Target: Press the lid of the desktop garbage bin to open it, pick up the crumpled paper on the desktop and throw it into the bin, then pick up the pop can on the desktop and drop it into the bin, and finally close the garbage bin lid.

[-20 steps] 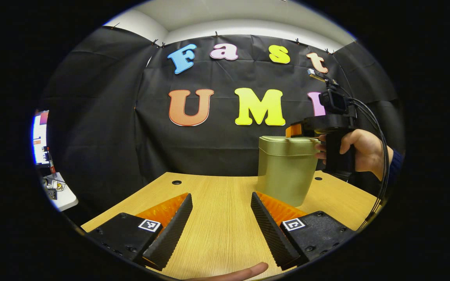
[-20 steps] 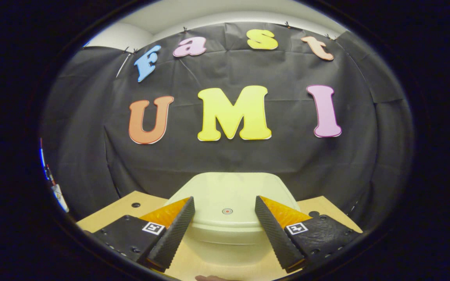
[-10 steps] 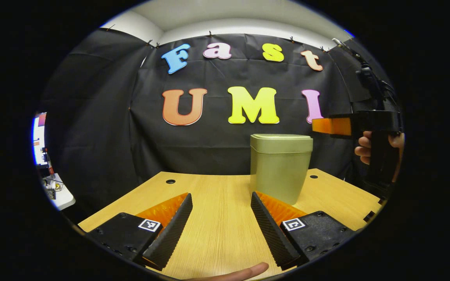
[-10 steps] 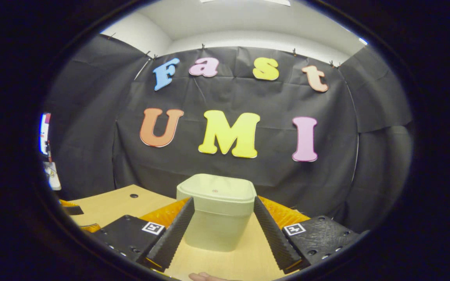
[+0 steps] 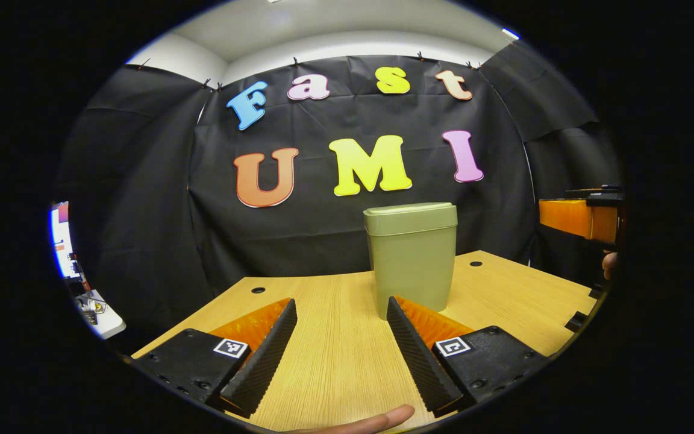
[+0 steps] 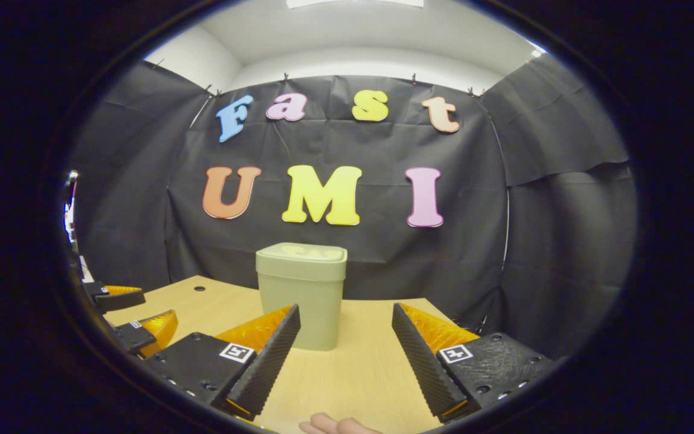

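Bin (image 5: 412, 256) stands upright, lid (image 5: 410, 217) down, toward the back of the worktop (image 5: 335, 355), ahead of both grippers. It looks like light, stiff, smooth plastic that could slide when pushed, so pressing straight down on the lid top seems best. Left gripper (image 5: 341, 346) and right gripper (image 6: 346, 352) both hold their jaws wide apart, empty. No readable label shows on the bin.

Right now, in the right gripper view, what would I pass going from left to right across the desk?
The other gripper, the left gripper, at the far left edge → green bin, lid shut → the right gripper low in front, open over the bare wooden desk.
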The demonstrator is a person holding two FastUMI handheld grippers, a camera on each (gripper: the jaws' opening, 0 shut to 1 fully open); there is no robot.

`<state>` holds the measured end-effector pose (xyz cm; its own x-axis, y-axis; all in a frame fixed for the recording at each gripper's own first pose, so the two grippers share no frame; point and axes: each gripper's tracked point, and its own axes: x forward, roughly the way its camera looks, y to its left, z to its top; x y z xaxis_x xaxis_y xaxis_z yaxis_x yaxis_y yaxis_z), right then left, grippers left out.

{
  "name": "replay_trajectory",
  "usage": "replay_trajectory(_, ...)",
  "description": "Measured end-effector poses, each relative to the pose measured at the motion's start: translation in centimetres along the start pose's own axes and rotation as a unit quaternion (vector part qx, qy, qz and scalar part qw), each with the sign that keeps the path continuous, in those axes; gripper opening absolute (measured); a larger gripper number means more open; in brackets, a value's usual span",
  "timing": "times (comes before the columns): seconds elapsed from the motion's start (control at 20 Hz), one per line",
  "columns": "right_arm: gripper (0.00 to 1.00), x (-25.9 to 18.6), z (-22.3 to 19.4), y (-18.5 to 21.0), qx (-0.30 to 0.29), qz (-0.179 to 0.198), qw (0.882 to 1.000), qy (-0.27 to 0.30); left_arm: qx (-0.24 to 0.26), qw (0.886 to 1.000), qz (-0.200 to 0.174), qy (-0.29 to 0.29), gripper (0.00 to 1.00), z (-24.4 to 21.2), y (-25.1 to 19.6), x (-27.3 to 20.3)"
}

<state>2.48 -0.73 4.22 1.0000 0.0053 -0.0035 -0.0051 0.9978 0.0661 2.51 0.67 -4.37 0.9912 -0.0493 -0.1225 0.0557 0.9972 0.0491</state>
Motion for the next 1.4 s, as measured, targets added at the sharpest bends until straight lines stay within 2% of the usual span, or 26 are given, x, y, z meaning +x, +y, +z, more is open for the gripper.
replay_trajectory(0.15, 0.95, -1.5, -1.7, 0.2, -0.011, 0.02, 1.0, 0.015, -0.006, 1.0, -0.002, -0.003, 0.97, 0.2, -0.7, -0.4)
replay_trajectory(0.3, 0.97, -2.0, -1.6, -0.3, -0.036, 0.007, 0.999, 0.002, -0.014, 1.0, -0.001, 0.003, 0.97, 0.2, -1.1, -0.8)
replay_trajectory(0.4, 0.95, -2.1, -2.2, 0.0, -0.05, 0.001, 0.999, 0.002, -0.016, 1.0, -0.008, 0.003, 0.97, 0.3, -1.6, -0.9)
replay_trajectory(0.45, 0.98, -1.9, -2.4, 0.2, -0.054, 0.003, 0.999, 0.003, -0.017, 1.0, -0.008, 0.002, 0.97, 0.3, -1.5, -0.9)
replay_trajectory(0.7, 0.95, -1.8, -2.3, 1.7, -0.045, 0.016, 0.999, -0.004, -0.025, 1.0, -0.008, 0.002, 0.97, 0.2, -1.3, -0.8)
replay_trajectory(0.85, 0.98, -2.3, -1.9, 1.5, -0.042, 0.005, 0.999, -0.019, -0.023, 1.0, -0.005, -0.004, 0.97, 0.6, -1.3, -1.1)
replay_trajectory(0.95, 0.95, -2.9, -1.6, 2.2, -0.037, 0.009, 0.999, -0.031, -0.018, 1.0, -0.005, -0.007, 0.97, 0.7, -1.5, -1.4)
replay_trajectory(1.1, 0.95, -3.3, -1.9, 3.1, -0.044, 0.019, 0.998, -0.033, -0.03, 0.999, -0.017, -0.012, 0.97, 1.0, -1.6, -1.5)
replay_trajectory(1.3, 0.95, -3.2, -1.5, 3.8, -0.05, 0.017, 0.998, -0.039, -0.031, 0.999, -0.002, -0.009, 0.97, 1.0, -0.3, -1.6)
replay_trajectory(1.35, 0.98, -3.2, -1.8, 4.4, -0.05, 0.025, 0.998, -0.035, -0.036, 0.999, -0.003, -0.009, 0.97, 1.1, -0.2, -1.6)
replay_trajectory(1.4, 0.92, -3.4, -2.0, 4.8, -0.05, 0.032, 0.998, -0.032, -0.041, 0.999, -0.001, -0.01, 0.97, 1.1, 0.0, -1.6)
